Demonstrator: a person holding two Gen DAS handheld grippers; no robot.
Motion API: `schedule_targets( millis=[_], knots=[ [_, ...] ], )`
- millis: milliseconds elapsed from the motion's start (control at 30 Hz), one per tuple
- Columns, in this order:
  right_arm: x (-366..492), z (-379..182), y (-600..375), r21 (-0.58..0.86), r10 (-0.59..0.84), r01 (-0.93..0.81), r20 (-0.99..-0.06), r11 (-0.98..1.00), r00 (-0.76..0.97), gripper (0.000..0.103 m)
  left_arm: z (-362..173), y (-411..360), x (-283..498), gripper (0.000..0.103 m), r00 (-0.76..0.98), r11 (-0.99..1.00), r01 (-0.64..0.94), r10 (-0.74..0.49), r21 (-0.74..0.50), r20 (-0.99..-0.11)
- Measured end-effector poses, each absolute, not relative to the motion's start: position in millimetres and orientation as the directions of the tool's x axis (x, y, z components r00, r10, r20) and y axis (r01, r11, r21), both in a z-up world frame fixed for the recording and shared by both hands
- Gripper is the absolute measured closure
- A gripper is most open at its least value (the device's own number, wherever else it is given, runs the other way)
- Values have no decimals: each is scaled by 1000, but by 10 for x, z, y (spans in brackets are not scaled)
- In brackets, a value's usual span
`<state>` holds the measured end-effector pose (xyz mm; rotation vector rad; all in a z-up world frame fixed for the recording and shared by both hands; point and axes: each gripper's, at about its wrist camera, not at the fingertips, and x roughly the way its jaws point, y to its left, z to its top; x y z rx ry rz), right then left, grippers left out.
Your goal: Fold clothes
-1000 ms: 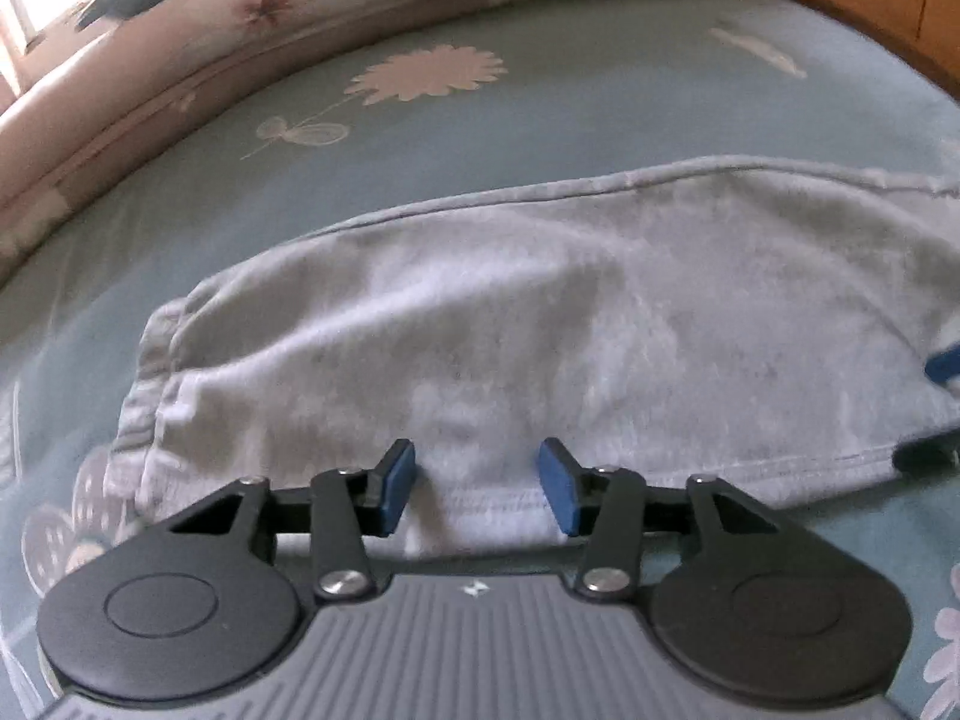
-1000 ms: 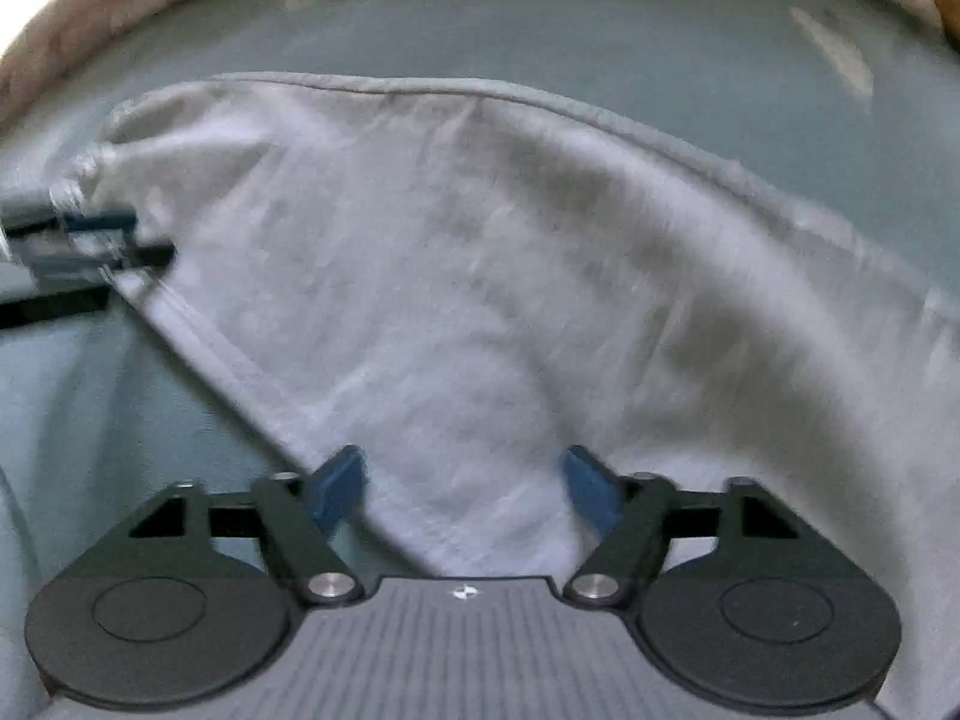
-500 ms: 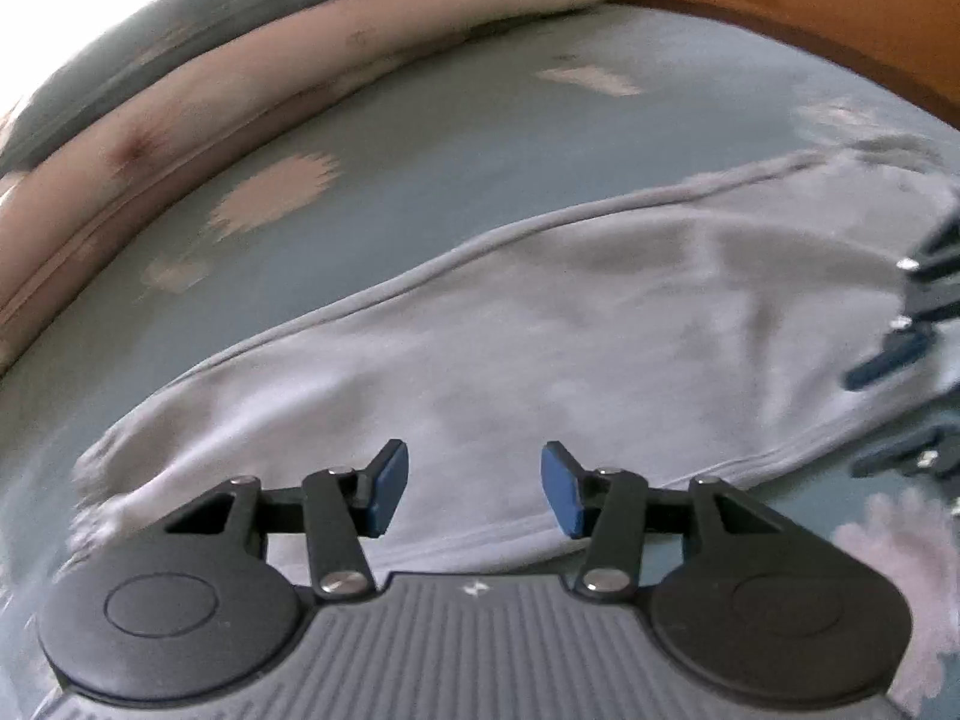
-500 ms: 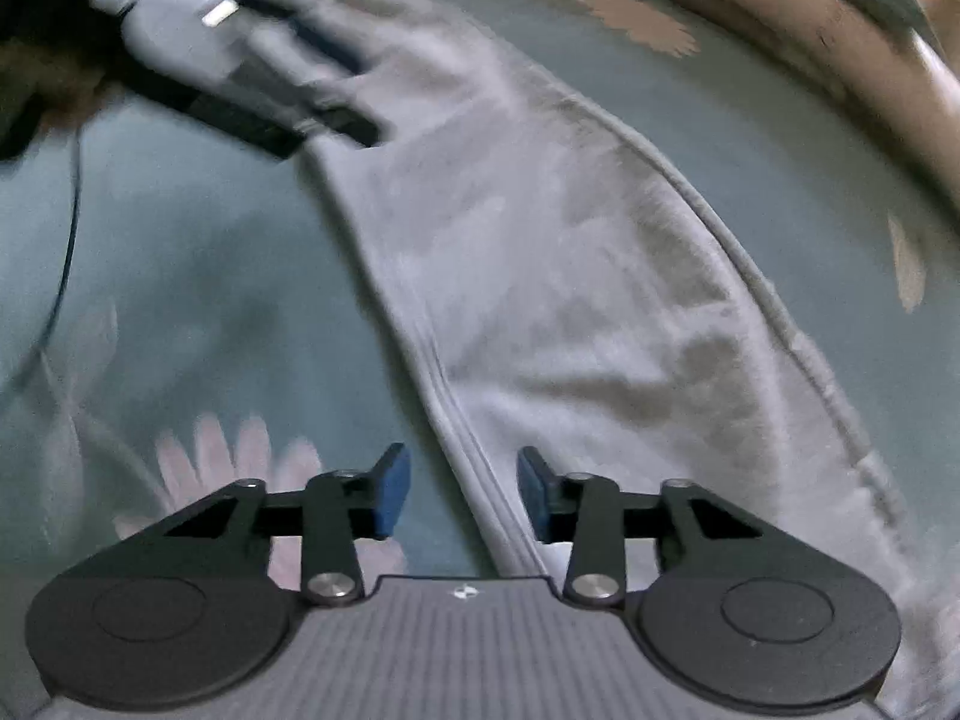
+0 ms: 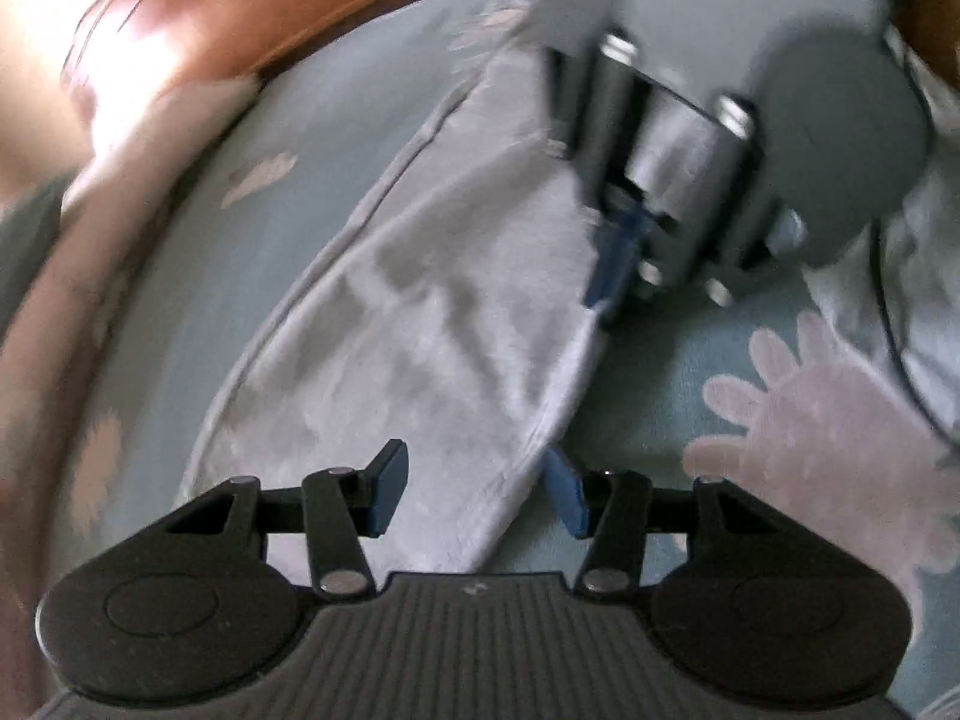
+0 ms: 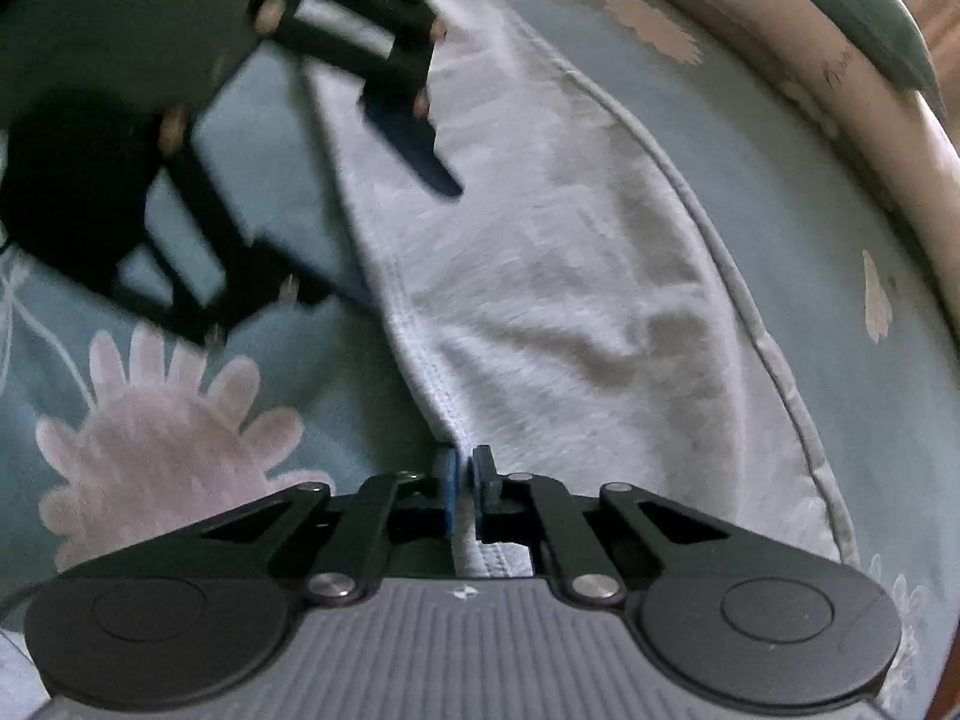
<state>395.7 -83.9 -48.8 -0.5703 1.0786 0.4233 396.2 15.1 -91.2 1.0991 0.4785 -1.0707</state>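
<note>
While flat on bedsheet [image 6: 780,192], grey garment [image 6: 540,252] lies wrinkled.

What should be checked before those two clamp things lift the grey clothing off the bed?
1. Right gripper shut on the grey garment hem: ok, pads pinch the stitched edge.
2. Left gripper gripping: not ok, its jaws stand apart and are opening a little, with the hem lying between them, unpinched.
3. Both grippers on the same edge: ok.
4. Garment lying flat on the floral bedsheet: ok, only soft wrinkles.
5. Far end of the garment free: cannot tell, out of view.
6. Black cable clear of the fabric: cannot tell.
</note>
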Motion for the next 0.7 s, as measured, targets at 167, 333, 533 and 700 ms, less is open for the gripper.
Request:
schedule_targets(
  millis=[167, 333, 533, 700],
  knots=[
    [4036, -369, -945, -164, 92, -555, -910, 816, 404, 99, -989, 43, 3916, 103, 451, -18, 863, -423, 505, -786],
    [4025, -371, -1005, -31, 178, -553, -931, 833, 320, 99, -892, 227, 3889, 102, 370, -45, 905, -413, 424, -832],
    [4114, -405, -1071, 51, 230, -529, -933, 847, 278, 83, -800, 230, 3952, 88, 360, -11, 917, -405, 398, -840],
    [4251, -136, -1353, 123, 284, -451, -907, 884, 310, 65, -486, 418, 4184, 57, 345, 190, 938, -436, 290, -831]
  ],
)
